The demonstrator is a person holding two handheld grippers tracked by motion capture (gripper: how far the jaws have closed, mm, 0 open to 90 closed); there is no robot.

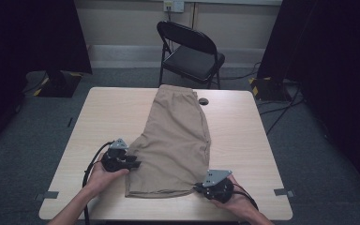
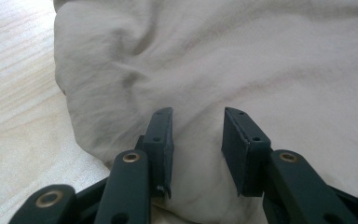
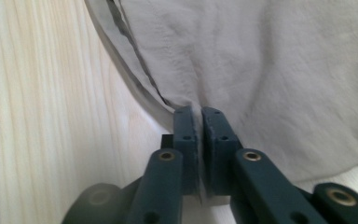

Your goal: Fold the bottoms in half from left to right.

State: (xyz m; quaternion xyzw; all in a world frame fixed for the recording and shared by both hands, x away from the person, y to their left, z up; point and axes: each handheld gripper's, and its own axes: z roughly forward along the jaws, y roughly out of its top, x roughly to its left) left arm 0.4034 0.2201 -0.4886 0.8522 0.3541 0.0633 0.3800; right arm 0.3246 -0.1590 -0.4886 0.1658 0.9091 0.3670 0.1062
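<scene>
One light wooden table (image 1: 243, 140) is seen across the middle of the high view, and one pair of tan shorts (image 1: 176, 140) is laid flat at its centre, folded lengthwise, waistband toward the top, hem toward the bottom. One black folding chair (image 1: 190, 49) is placed above. Two grippers are counted: the left gripper (image 1: 136, 164), at lower left, is spread over wrinkled cloth; the right gripper (image 1: 198, 189), at lower right, is pinched on the hem.
</scene>
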